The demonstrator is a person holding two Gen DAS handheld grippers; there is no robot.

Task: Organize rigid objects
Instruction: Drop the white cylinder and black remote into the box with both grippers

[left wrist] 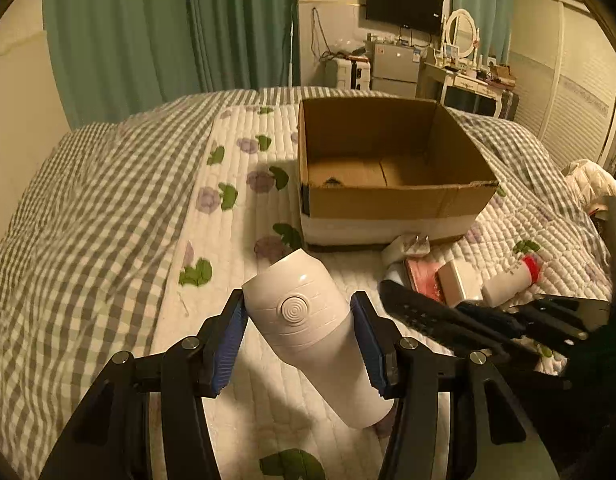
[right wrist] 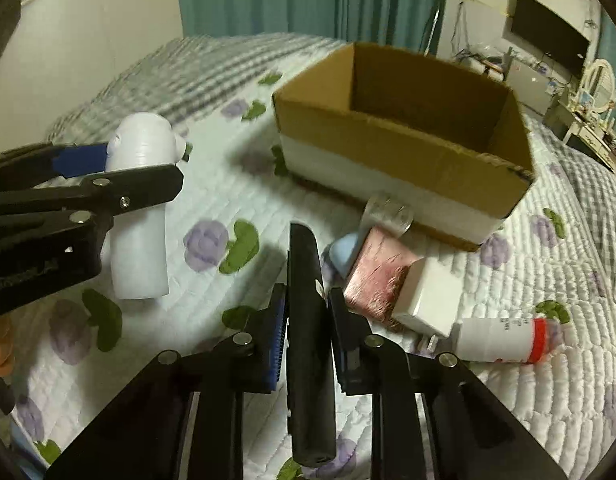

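Observation:
My left gripper (left wrist: 299,306) is shut on a white cylindrical device (left wrist: 316,328) with a round button and holds it above the bed; it also shows in the right wrist view (right wrist: 140,208). My right gripper (right wrist: 307,300) is shut on a long black remote-like object (right wrist: 308,320), seen in the left wrist view (left wrist: 436,316). An open, empty cardboard box (left wrist: 388,196) stands on the bed ahead, also in the right wrist view (right wrist: 404,148).
Before the box lie a pink packet (right wrist: 378,276), a white charger block (right wrist: 428,304), a white bottle with a red band (right wrist: 504,338), a light blue item (right wrist: 344,254) and a white plug (left wrist: 406,246). A checked blanket (left wrist: 88,208) covers the bed's left.

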